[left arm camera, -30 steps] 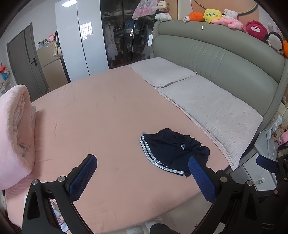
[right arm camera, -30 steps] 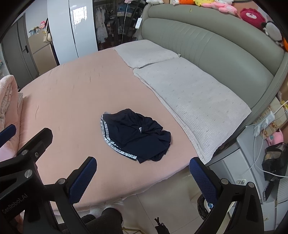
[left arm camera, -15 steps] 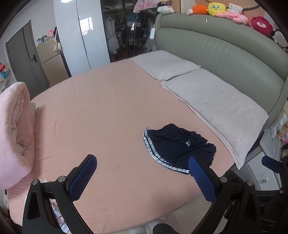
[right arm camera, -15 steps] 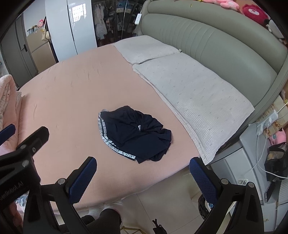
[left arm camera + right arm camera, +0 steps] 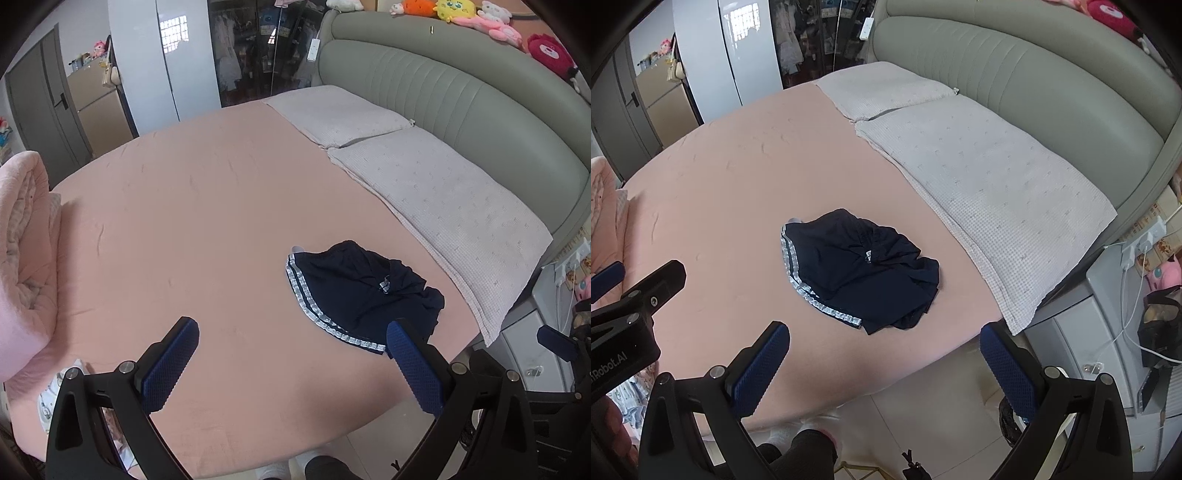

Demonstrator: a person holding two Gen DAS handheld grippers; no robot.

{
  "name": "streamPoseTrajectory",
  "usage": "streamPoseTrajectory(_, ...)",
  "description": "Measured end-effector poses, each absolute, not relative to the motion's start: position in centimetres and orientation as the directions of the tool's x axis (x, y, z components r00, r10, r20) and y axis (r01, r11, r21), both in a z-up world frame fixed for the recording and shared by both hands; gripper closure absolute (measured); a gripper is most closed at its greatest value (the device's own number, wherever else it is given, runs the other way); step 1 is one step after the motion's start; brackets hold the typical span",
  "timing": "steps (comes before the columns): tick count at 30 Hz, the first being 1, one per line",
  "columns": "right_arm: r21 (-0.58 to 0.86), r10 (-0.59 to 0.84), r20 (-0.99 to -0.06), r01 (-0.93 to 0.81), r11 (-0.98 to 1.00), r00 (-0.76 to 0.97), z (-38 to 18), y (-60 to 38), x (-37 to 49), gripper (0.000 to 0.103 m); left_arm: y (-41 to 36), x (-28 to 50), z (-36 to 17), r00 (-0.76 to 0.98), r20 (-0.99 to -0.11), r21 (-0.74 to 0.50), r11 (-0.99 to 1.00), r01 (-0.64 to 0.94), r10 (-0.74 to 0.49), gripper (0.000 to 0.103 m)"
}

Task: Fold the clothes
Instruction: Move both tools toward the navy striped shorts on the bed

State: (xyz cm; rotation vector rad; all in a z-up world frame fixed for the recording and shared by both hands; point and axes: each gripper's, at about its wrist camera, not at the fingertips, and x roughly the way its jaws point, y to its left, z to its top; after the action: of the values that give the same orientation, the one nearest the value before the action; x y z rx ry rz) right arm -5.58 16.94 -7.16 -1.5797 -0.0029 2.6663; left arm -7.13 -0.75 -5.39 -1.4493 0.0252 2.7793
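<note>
1. A rolled pink quilt point(image 5: 22, 258) is lying along the left edge of the pink bed point(image 5: 192, 229).
2. The left gripper point(image 5: 291, 339) is hovering above the bed's near edge, jaws spread wide, holding nothing.
3. The navy shorts point(image 5: 860, 269), crumpled, with a silver striped hem, are lying near the bed's right edge, beside the grey pillows point(image 5: 979, 173).
4. The right gripper point(image 5: 884, 341) is hovering short of the shorts, jaws wide, gripping nothing.
</note>
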Motion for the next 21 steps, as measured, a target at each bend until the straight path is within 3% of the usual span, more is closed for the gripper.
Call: streamPoseTrajectory(21,-0.002,0.017,-0.895,-0.034,-0.999,-0.445,-10.6,18.8,-7.7,0.000,1.1,-9.5,-8.3,-0.539,-0.842,0.041,-0.993,-0.112,0.026,0.000)
